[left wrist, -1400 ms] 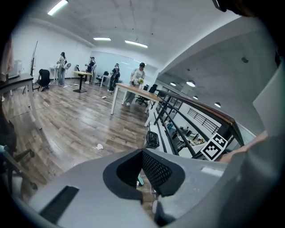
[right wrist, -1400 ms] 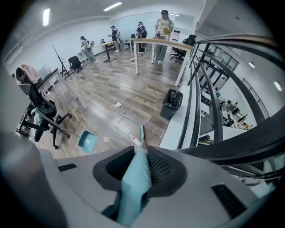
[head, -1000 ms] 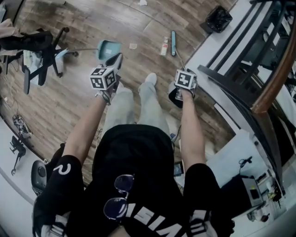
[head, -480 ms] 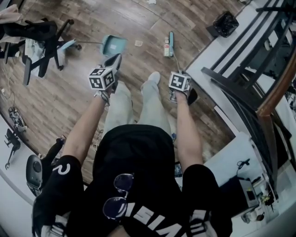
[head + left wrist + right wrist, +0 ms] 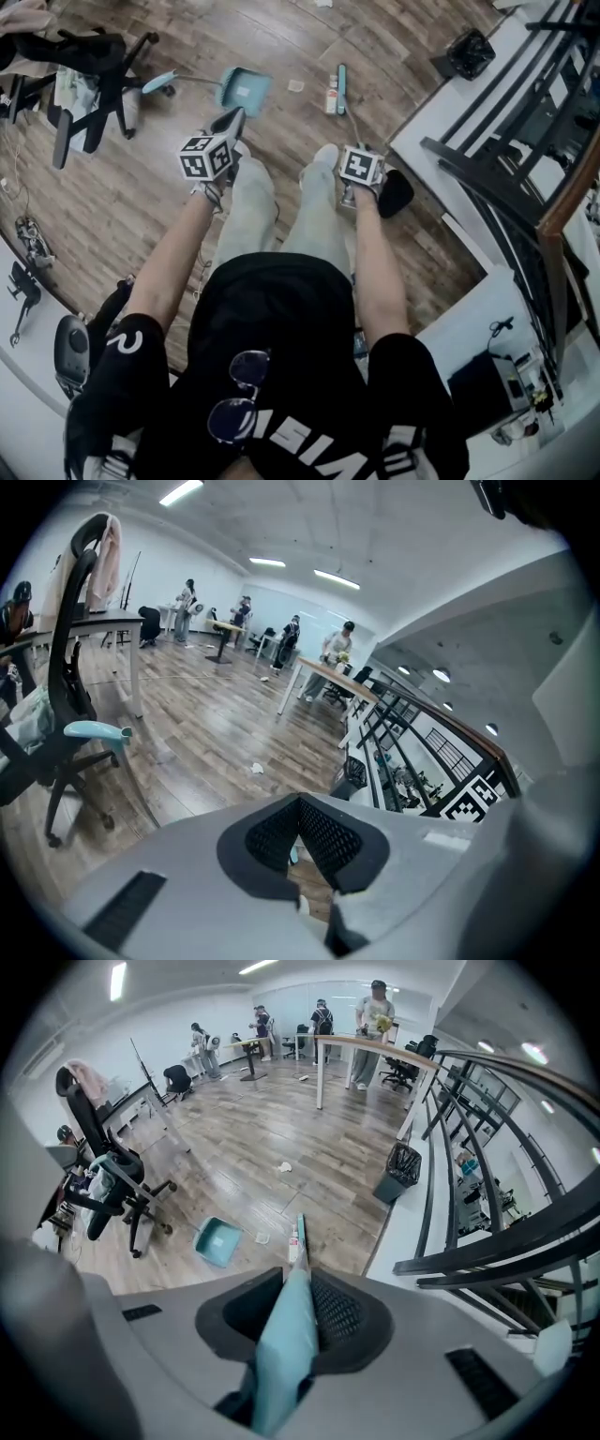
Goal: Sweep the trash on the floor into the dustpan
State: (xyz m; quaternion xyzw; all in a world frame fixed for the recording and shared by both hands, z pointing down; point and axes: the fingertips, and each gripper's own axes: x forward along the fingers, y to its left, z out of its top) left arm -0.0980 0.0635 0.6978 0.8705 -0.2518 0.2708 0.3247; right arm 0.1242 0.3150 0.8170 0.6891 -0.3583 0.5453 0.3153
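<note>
Wooden floor (image 5: 141,206), person standing, seen from above, one gripper in each hand. Far left: a black office chair (image 5: 89,75). Next to it the teal grip (image 5: 159,82) of the dustpan's long handle; the handle runs to the teal dustpan (image 5: 246,91), which sits on the floor ahead of the person's left leg. Left gripper (image 5: 230,124) is held above the floor short of the dustpan and clear of it; its own view shows the two ribbed pads (image 5: 330,841) pressed together at the tips, with nothing between them. Just right of the dustpan, and apart from it, a small pale scrap (image 5: 296,85) lies on the boards. Further right lies a small white bottle (image 5: 331,97), just beside the broom head (image 5: 341,77); whether the two touch cannot be determined. The broom head rests on the floor, and its thin shaft runs back towards the person. Right gripper (image 5: 298,1288) is clamped on the broom's teal handle (image 5: 281,1354), which passes up between both pads. A second scrap (image 5: 285,1167) lies further out on the open floor, well apart from the dustpan. Right of the broom: a black mesh bin (image 5: 469,52) beside a white ledge, then a dark railing (image 5: 506,169) with a wooden top rail.
</note>
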